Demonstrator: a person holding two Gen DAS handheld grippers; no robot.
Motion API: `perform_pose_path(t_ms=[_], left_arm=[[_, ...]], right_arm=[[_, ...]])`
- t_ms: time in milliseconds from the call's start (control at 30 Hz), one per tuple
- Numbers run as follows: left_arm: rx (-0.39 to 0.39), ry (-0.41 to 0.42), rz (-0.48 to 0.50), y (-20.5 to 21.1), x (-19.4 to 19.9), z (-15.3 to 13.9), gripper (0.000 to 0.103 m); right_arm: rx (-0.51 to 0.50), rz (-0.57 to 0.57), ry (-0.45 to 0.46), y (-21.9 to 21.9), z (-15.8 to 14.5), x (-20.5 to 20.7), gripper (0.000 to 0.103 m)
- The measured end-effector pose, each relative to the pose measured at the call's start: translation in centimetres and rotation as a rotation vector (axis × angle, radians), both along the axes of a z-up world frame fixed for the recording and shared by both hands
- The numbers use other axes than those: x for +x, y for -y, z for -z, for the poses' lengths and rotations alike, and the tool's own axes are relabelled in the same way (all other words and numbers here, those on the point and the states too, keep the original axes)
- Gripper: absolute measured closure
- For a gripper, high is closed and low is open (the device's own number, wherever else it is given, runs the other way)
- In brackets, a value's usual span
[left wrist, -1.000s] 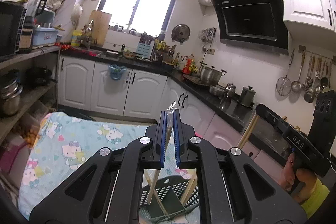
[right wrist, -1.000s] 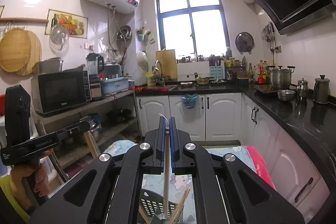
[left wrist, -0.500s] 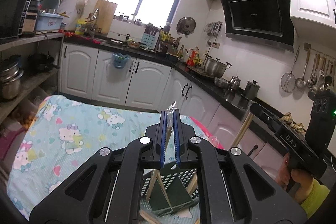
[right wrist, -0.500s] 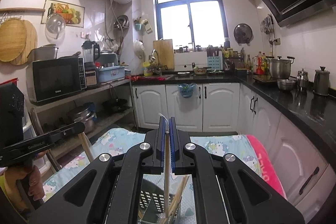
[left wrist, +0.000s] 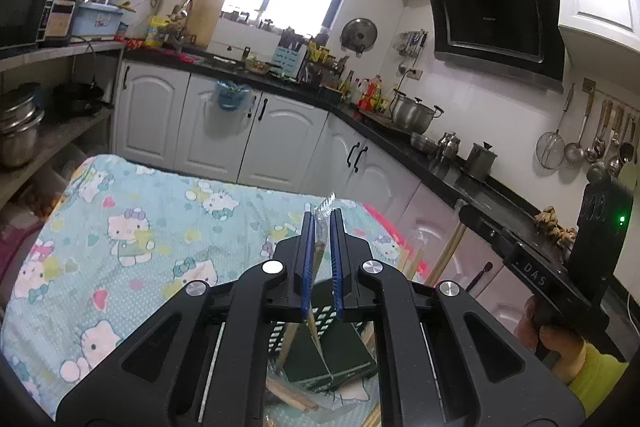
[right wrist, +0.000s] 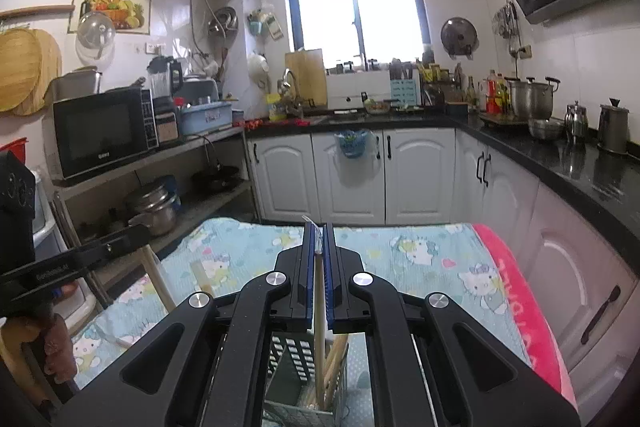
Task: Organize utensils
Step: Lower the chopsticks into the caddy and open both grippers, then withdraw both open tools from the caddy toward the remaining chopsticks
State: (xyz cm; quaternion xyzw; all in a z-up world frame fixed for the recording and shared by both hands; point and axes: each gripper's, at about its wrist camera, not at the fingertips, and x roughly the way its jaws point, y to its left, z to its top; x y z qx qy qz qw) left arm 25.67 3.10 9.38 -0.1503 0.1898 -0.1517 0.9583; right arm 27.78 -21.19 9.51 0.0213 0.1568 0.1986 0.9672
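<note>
Chopsticks (right wrist: 319,311) upright in right tool (right wrist: 319,259), lower ends in caddy (right wrist: 298,359)

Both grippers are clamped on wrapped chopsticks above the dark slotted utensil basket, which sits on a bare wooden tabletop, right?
Not bare wood. The right wrist view shows the basket standing on a Hello Kitty print cloth. The rest holds: left gripper and right gripper each clamp wrapped chopsticks above it.

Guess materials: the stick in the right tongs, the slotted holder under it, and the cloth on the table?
Stick: looks like pale unfinished wood or bamboo, matte, in a clear plastic sleeve that glints at the tip.
Slotted holder: probably moulded plastic, dark grey-green, regular punched slots; coated metal not ruled out.
Cloth: soft printed fabric, matte, cartoon-cat pattern, pink towel-like edge.
</note>
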Motion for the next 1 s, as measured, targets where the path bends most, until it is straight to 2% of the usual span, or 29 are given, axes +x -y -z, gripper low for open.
perform_pose_path(t_ms=[300,367,467,533,600,733,900,1000], left_arm=[[-0.011,-0.033,-0.011,-0.6,-0.2,0.8,0.099],[-0.014,-0.034,-0.011,-0.7,-0.4,0.9,0.096],[-0.025,-0.035,-0.018,-1.0,-0.6,0.8,0.081],[-0.030,-0.038,-0.026,-1.3,-0.8,0.7,0.080],[-0.037,-0.038,-0.034,-1.6,-1.1,0.6,0.067],[-0.057,-0.028,-0.047,-2.3,-1.9,0.0,0.049],[-0.070,-0.027,-0.070,-3.1,-2.9,-0.5,0.018],[-0.068,-0.032,-0.090,-3.7,-3.4,-0.6,0.010]], right_arm=[[0.001,0.031,-0.052,0.5,1.3,0.2,0.098],[0.000,0.033,-0.060,0.7,1.4,0.2,0.097],[0.000,0.043,-0.063,1.0,1.6,-0.1,0.087],[0.005,0.047,-0.061,1.2,1.6,-0.3,0.086],[0.009,0.048,-0.065,1.4,1.6,-0.5,0.082],[0.015,0.051,-0.064,1.8,1.5,-1.0,0.078],[0.020,0.057,-0.071,2.2,1.4,-1.6,0.070],[0.017,0.052,-0.071,2.4,1.4,-2.2,0.064]])
